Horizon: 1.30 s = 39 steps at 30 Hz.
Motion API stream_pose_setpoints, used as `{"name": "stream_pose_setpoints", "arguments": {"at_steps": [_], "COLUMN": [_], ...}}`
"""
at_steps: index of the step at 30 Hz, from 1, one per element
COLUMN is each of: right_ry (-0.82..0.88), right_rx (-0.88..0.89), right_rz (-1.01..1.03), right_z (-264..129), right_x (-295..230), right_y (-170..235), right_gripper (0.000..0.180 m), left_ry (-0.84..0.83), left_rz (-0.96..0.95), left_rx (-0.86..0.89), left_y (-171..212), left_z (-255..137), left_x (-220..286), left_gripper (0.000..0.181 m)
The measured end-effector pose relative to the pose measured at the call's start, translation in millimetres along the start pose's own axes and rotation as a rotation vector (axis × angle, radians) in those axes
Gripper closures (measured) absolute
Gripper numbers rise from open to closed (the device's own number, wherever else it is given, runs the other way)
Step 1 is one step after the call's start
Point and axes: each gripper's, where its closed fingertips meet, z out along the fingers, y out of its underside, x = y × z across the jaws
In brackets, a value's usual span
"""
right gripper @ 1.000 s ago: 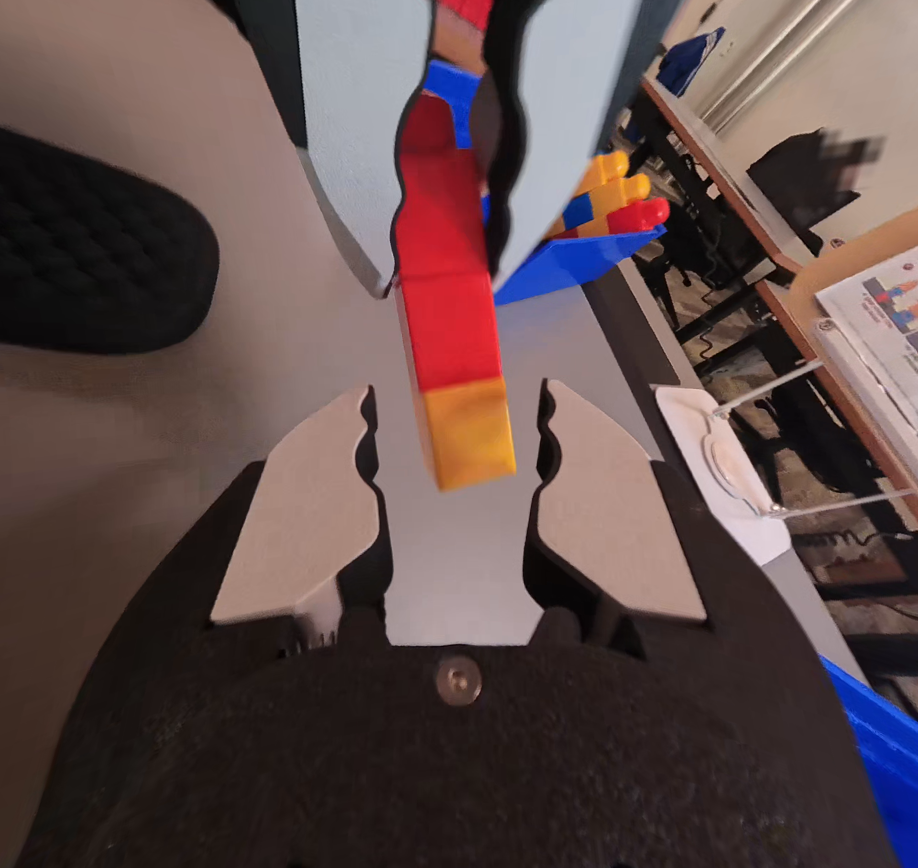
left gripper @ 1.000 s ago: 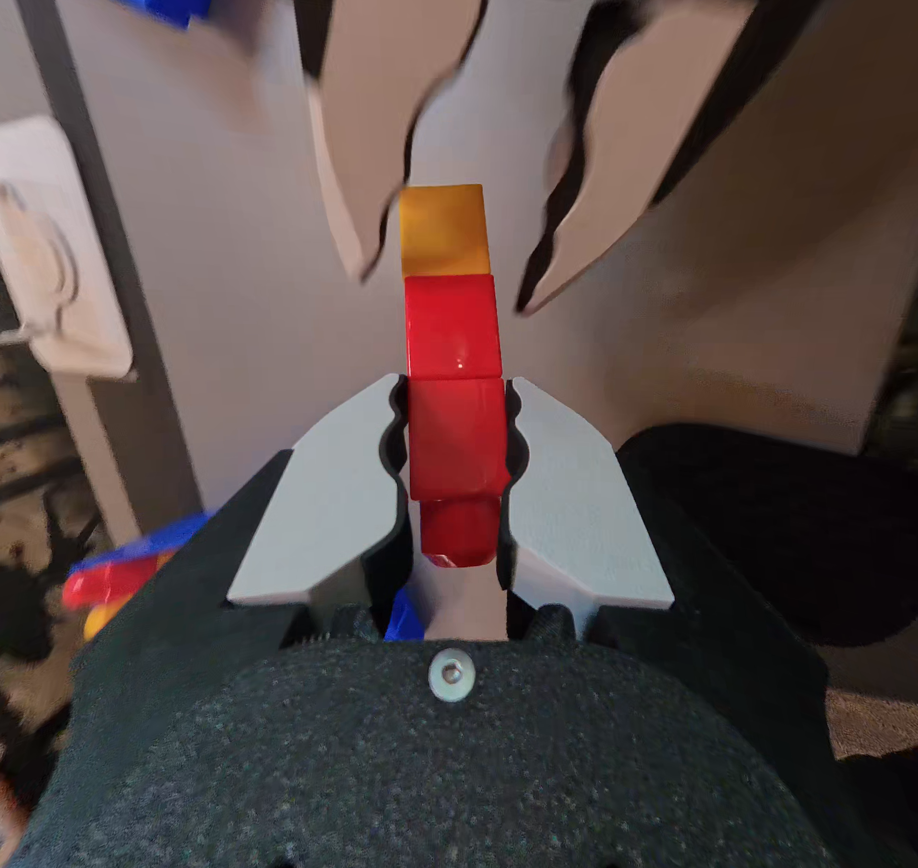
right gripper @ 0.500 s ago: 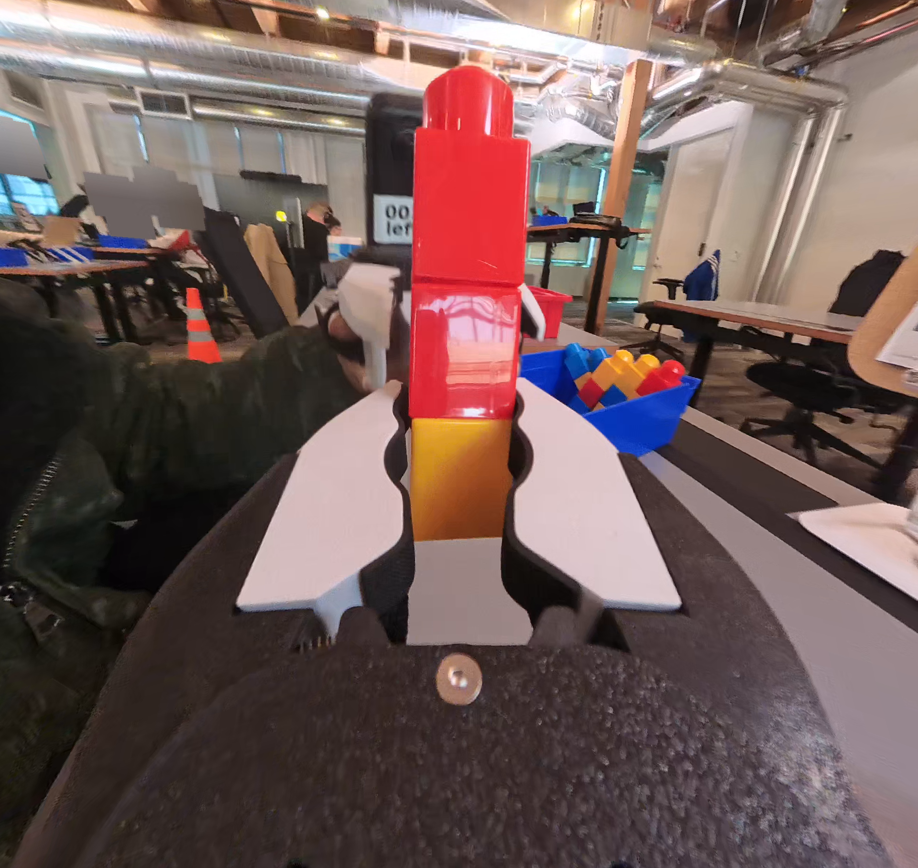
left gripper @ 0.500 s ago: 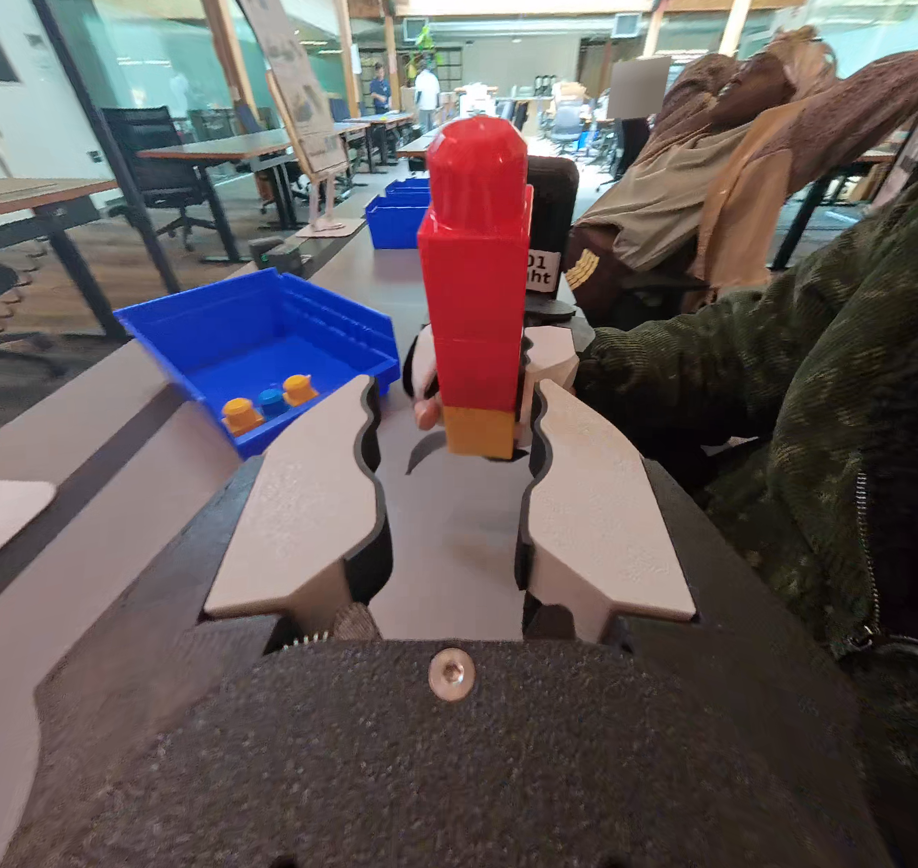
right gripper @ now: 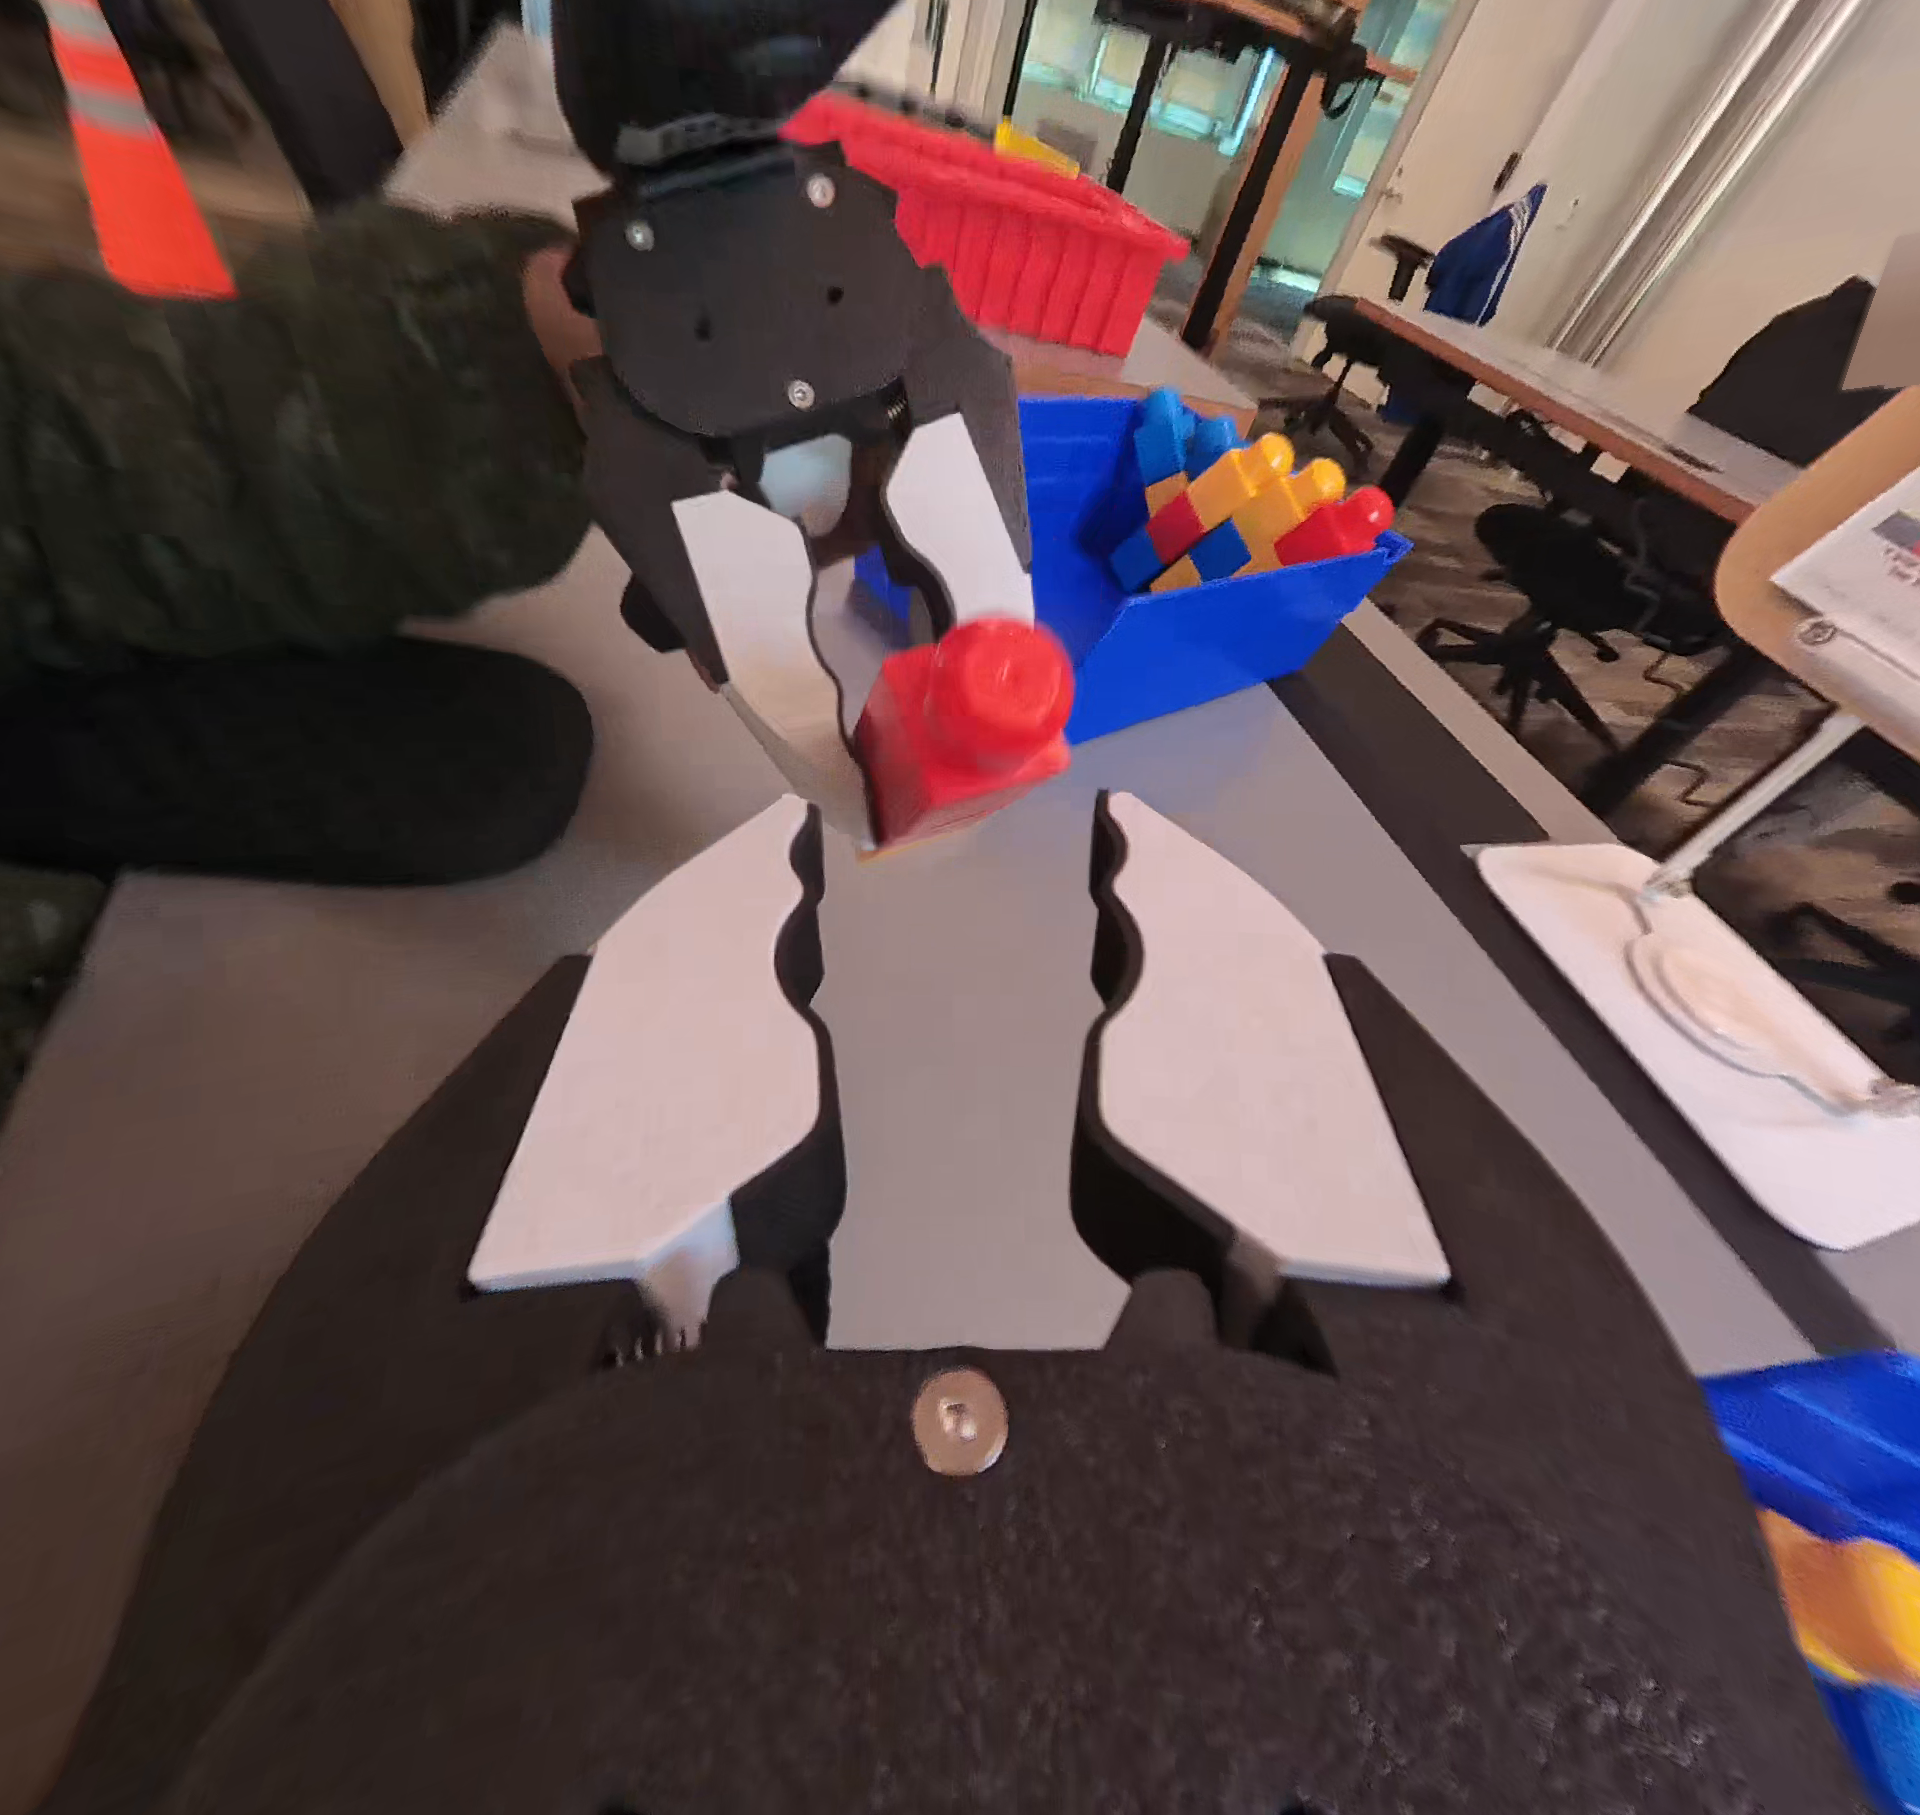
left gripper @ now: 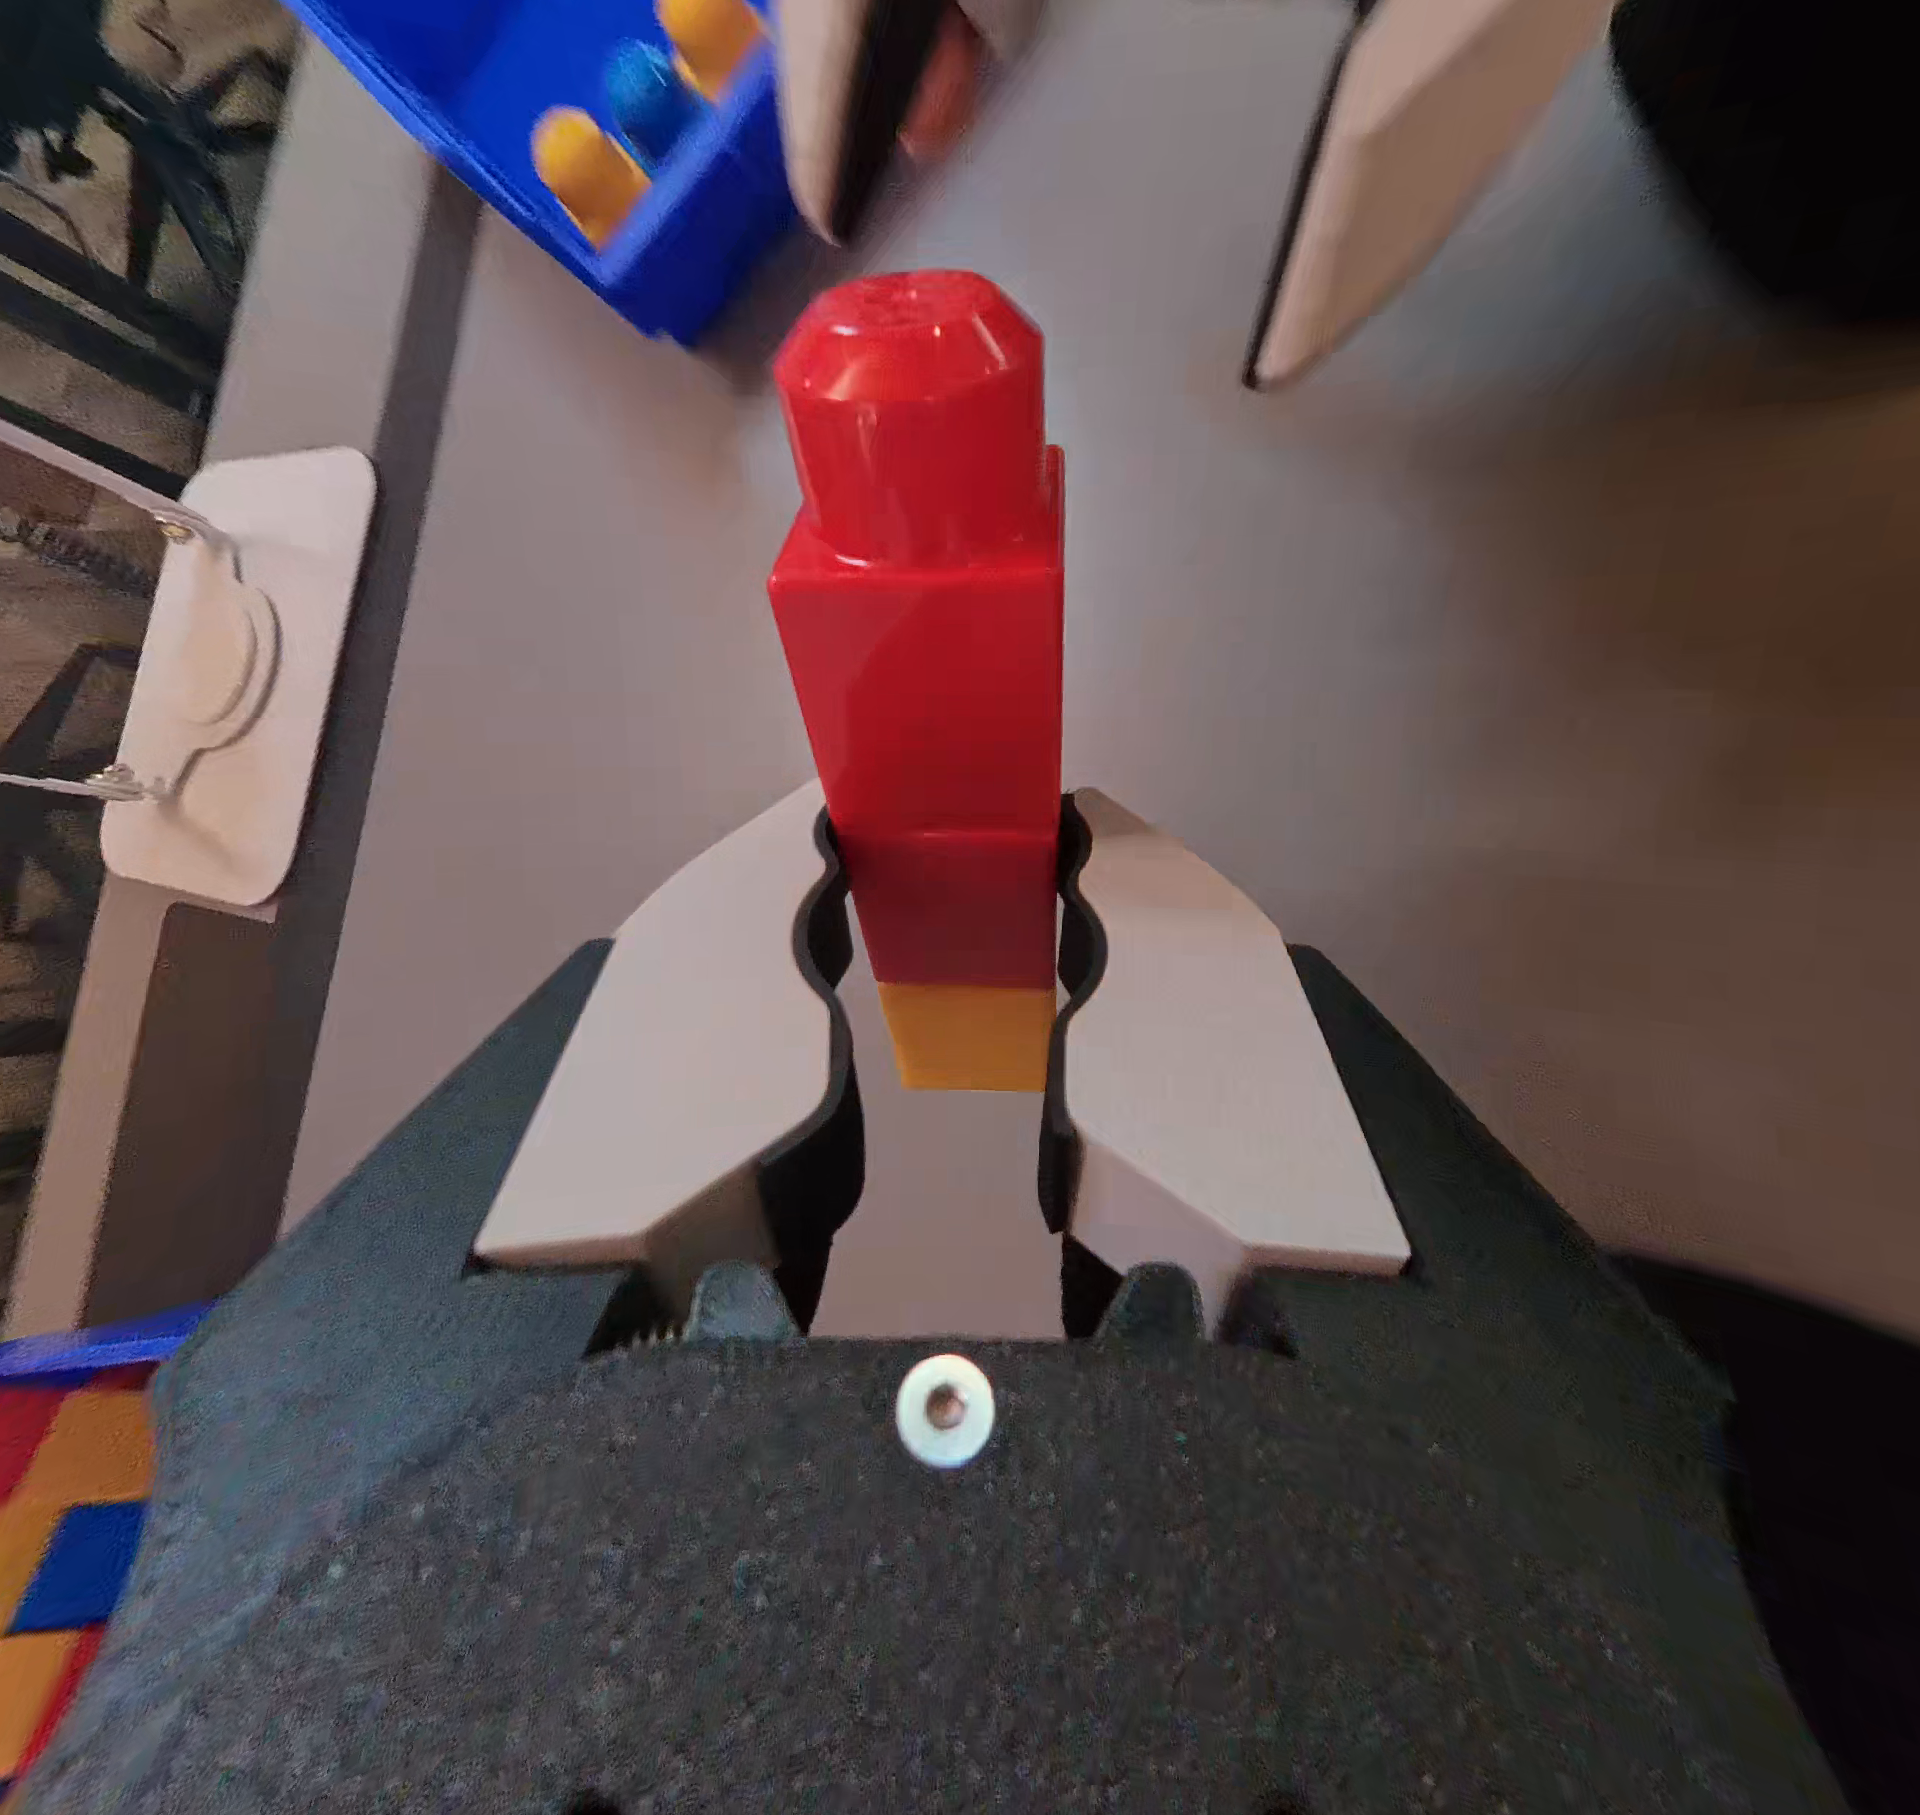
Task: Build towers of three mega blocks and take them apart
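Note:
A three-block tower (left gripper: 925, 685), two red blocks over an orange one, is held in my left gripper (left gripper: 951, 830). Its jaws are shut on the middle red and the orange block, above the grey table (left gripper: 1455, 726). My right gripper (left gripper: 1049, 305) shows blurred beyond the tower, open and not touching it. In the right wrist view my right gripper (right gripper: 954, 809) is open and empty. Just past its tips the left gripper (right gripper: 935, 716) holds the tower (right gripper: 966, 726), tilted with the red stud toward the camera.
A blue bin (left gripper: 499, 30) with orange and blue blocks stands at the far left. In the right wrist view a blue bin (right gripper: 1195, 643) holds several blocks, a red bin (right gripper: 1018, 238) sits behind it, and a white stand base (right gripper: 1714, 1038) lies on the right. A black pad (right gripper: 291, 757) is on the left. My right fingertips sit around 8 cm from my left ones.
Half a second ago the right gripper was shut on the orange block and the left was open. Now the left is shut on the tower and the right has let go and drawn back.

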Motion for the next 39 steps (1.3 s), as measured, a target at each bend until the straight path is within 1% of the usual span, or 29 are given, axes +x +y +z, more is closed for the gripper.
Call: {"name": "stream_pose_setpoints", "arguments": {"at_steps": [3, 4, 6, 7, 8, 10, 11, 12, 13, 14, 16, 17, 18, 19, 21, 22, 23, 24, 27, 29, 31, 33, 37, 39], "right_ry": [-0.028, -0.057, -0.088, -0.103, -0.112, -0.114, -0.103, -0.085, -0.038, 0.062, 0.371, 0.526, 0.646, 0.710, 0.659, 0.642, 0.587, 0.503, 0.320, 0.250, 0.208, 0.158, 0.129, 0.146], "right_rx": [-0.160, -0.208, -0.265, -0.277, -0.292, -0.311, -0.287, -0.239, -0.189, -0.150, -0.128, -0.170, -0.264, -0.414, -0.802, -0.953, -1.071, -1.152, -1.249, -1.323, -1.320, -1.286, -1.233, -1.236], "right_rz": [-0.115, -0.134, -0.171, -0.187, -0.204, -0.209, -0.198, -0.171, -0.145, -0.132, -0.108, -0.087, -0.072, -0.048, 0.088, 0.113, 0.149, 0.216, 0.389, 0.446, 0.508, 0.564, 0.565, 0.548], "right_z": [7, 11, 17, 19, 19, 13, 6, -5, -20, -39, -86, -112, -136, -155, -181, -191, -196, -194, -177, -172, -162, -152, -145, -149], "right_x": [-13, -19, -29, -33, -36, -35, -30, -22, -7, 18, 87, 121, 152, 176, 202, 213, 218, 216, 206, 199, 195, 188, 186, 187], "right_y": [19, 28, 41, 44, 46, 42, 32, 19, 4, -9, -26, -26, -18, 0, 59, 83, 106, 127, 168, 189, 203, 212, 216, 211], "right_gripper": [0.133, 0.133, 0.141, 0.147, 0.148, 0.149, 0.149, 0.149, 0.150, 0.150, 0.150, 0.149, 0.149, 0.149, 0.149, 0.149, 0.149, 0.149, 0.149, 0.149, 0.148, 0.148, 0.147, 0.139], "left_ry": [0.028, 0.044, 0.052, 0.056, 0.069, 0.080, 0.045, 0.017, 0.015, -0.008, -0.049, -0.077, -0.108, -0.125, -0.149, -0.149, -0.146, -0.153, -0.155, -0.133, -0.104, -0.067, 0.013, 0.035], "left_rz": [0.131, 0.161, 0.195, 0.205, 0.207, 0.168, 0.152, 0.124, 0.064, -0.006, -0.141, -0.188, -0.224, -0.259, -0.311, -0.321, -0.320, -0.313, -0.293, -0.298, -0.302, -0.303, -0.285, -0.271], "left_rx": [-0.166, -0.195, -0.242, -0.254, -0.239, -0.210, -0.258, -0.268, -0.217, -0.137, -0.002, 0.057, 0.115, 0.163, 0.233, 0.246, 0.247, 0.243, 0.242, 0.256, 0.277, 0.304, 0.351, 0.357], "left_y": [16, 18, 23, 26, 26, 28, 41, 52, 56, 54, 52, 51, 50, 48, 45, 45, 46, 47, 47, 45, 41, 36, 23, 18], "left_z": [10, 13, 16, 17, 18, 16, 14, 13, 13, 11, 6, 2, -1, -4, -8, -8, -7, -6, -2, 0, 1, 2, 4, 5], "left_x": [20, 26, 32, 33, 35, 30, 18, 6, -2, -14, -38, -49, -60, -67, -76, -78, -77, -77, -74, -71, -67, -62, -47, -41], "left_gripper": [0.144, 0.144, 0.144, 0.144, 0.144, 0.144, 0.144, 0.144, 0.144, 0.144, 0.144, 0.144, 0.144, 0.144, 0.144, 0.144, 0.144, 0.144, 0.144, 0.144, 0.144, 0.144, 0.144, 0.144]}}
